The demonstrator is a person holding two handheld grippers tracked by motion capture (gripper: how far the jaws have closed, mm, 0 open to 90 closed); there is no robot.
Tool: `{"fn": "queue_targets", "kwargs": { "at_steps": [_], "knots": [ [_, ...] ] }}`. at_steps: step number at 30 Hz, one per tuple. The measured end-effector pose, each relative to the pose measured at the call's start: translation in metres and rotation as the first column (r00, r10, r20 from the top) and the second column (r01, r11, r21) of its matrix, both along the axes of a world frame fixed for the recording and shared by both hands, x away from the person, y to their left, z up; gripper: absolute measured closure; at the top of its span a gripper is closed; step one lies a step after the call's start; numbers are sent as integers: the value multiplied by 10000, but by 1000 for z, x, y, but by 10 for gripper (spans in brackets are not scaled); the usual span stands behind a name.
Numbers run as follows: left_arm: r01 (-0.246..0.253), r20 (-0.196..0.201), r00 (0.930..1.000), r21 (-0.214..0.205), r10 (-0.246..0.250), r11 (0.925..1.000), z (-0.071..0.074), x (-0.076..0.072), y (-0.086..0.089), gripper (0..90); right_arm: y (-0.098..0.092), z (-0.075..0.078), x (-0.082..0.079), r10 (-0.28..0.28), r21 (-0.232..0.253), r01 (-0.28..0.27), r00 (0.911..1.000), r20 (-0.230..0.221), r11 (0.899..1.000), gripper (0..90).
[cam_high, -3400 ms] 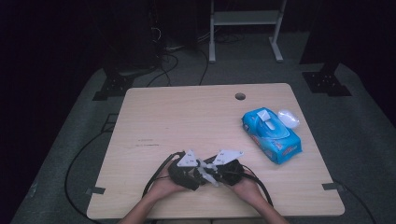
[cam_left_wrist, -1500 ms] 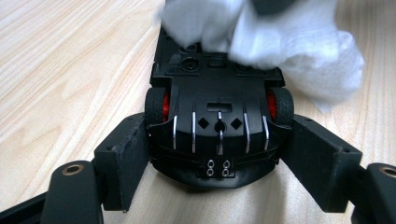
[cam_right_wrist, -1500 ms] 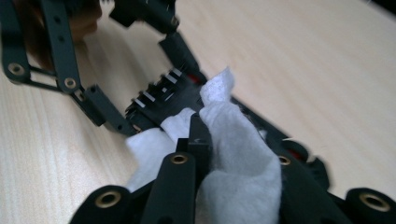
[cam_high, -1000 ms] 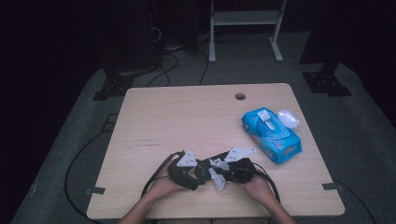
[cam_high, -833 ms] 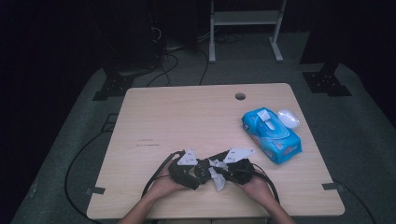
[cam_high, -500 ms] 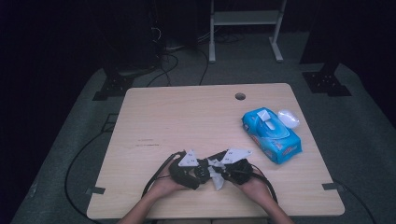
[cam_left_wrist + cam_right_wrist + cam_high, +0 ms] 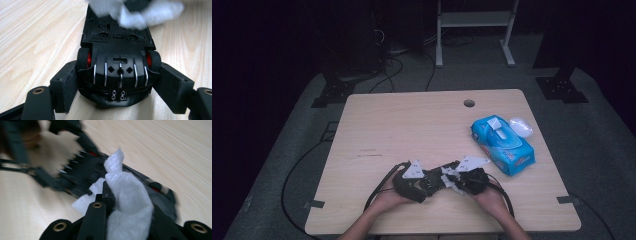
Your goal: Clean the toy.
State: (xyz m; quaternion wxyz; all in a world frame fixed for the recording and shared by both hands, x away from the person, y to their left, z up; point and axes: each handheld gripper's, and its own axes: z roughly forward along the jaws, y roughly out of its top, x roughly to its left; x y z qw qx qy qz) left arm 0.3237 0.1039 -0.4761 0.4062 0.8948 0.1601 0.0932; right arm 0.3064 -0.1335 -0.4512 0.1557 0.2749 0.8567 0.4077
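A black toy car [image 7: 117,62] with red wheel hubs lies underside up, and my left gripper [image 7: 119,86] is shut on its flanks just above the wooden table [image 7: 412,130]. My right gripper [image 7: 126,203] is shut on a bunched white wipe [image 7: 130,202]; its jaws have just been closing on it. The wipe [image 7: 135,12] rests on the far end of the car's underside. In the high view both grippers meet near the front edge, the left gripper [image 7: 422,182] facing the right gripper [image 7: 459,181], with the car [image 7: 437,181] between them. The car [image 7: 82,170] is blurred in the right gripper view.
A blue pack of wipes [image 7: 502,145] lies at the right of the table with its white lid [image 7: 521,126] flipped open. A cable hole [image 7: 469,103] sits near the far edge. Cables [image 7: 377,192] trail off the front edge from both grippers.
The right gripper with the wipe has shifted slightly over the car's underside. The left gripper and the car have stayed in place.
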Motion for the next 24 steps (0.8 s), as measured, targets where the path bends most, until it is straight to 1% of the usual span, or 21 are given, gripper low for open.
{"fn": "queue_targets", "kwargs": {
  "at_steps": [2, 3, 4, 5, 6, 7, 8, 9, 10, 11, 12, 13, 14, 15, 17, 18, 20, 21, 22, 23, 24],
  "knots": [
    [26, 13, 10000, -8, -26, 10000, 0, 0, 2, 243, 4, 1, -2, 232, -145, -230, 9996, 131, 9996, 806],
    [29, 17, 10000, -51, -28, 10000, 1, 0, 2, 243, 2, 1, -1, 198, -177, -197, 9998, 51, 9996, 805],
    [22, 28, 10000, -80, -22, 10000, 1, 0, 2, 243, -2, 1, 0, 14, -249, -13, 10000, 28, 9997, 806],
    [44, 55, 10000, -54, -44, 10000, 2, 0, 2, 243, -7, 1, 3, -292, -410, 297, 9995, 126, 9987, 806],
    [19, 72, 10000, -157, -17, 9999, 2, -1, 2, 243, -12, 0, 5, -526, -545, 535, 9985, 180, 9971, 806],
    [-2, 50, 10000, -206, 3, 9998, 2, -1, 2, 243, -20, 0, 8, -792, -607, 801, 9967, 181, 9949, 807],
    [20, 87, 10000, -197, -19, 9998, 3, -1, 2, 243, -28, -1, 12, -1271, -783, 1278, 9918, 146, 9887, 808],
    [27, 85, 10000, -157, -26, 9999, 3, 0, 2, 243, -32, -2, 14, -1405, -794, 1412, 9900, 141, 9868, 808],
    [38, 78, 10000, -132, -37, 9999, 4, 0, 1, 243, -36, -3, 16, -1615, -715, 1610, 9869, -15, 9844, 808],
    [48, 75, 10000, -117, -47, 9999, 4, 0, 1, 243, -38, -4, 17, -1661, -612, 1650, 9860, -119, 9844, 808],
    [45, 56, 10000, -104, -45, 9999, 3, 0, 2, 243, -38, -4, 17, -1677, -396, 1666, 9855, -270, 9852, 808],
    [48, 39, 10000, -86, -48, 10000, 3, 0, 2, 243, -35, -3, 15, -1497, -206, 1491, 9882, -315, 9886, 808],
    [44, 17, 10000, -75, -44, 10000, 2, 0, 1, 243, -32, -3, 14, -1190, 103, 1195, 9920, -424, 9928, 808],
    [51, 30, 10000, -68, -50, 10000, 2, 0, 1, 243, -27, -3, 12, -933, 232, 944, 9946, -445, 9953, 808],
    [45, 43, 10000, -72, -45, 10000, 3, 0, 2, 243, -18, -2, 10, -592, 164, 598, 9977, -345, 9981, 807],
    [44, 73, 10000, -109, -44, 9999, 3, 0, 2, 243, -18, -2, 11, -577, 63, 579, 9979, -286, 9983, 807],
    [40, 88, 10000, -211, -38, 9998, 3, 0, 2, 243, -22, -2, 14, -758, 96, 763, 9962, -421, 9970, 806],
    [52, 86, 10000, -167, -51, 9998, 4, 0, 2, 243, -26, -3, 15, -872, 160, 882, 9948, -535, 9960, 808],
    [55, 116, 9999, -189, -53, 9998, 4, 0, 2, 243, -33, -4, 19, -1360, -59, 1359, 9895, -493, 9907, 809],
    [39, 59, 10000, -209, -38, 9998, 4, 0, 3, 243, -37, -5, 21, -1531, -34, 1532, 9866, -564, 9882, 808],
    [51, 67, 10000, -194, -50, 9998, 4, 0, 3, 243, -45, -6, 25, -1751, 222, 1778, 9803, -911, 9838, 809]
  ]
}}
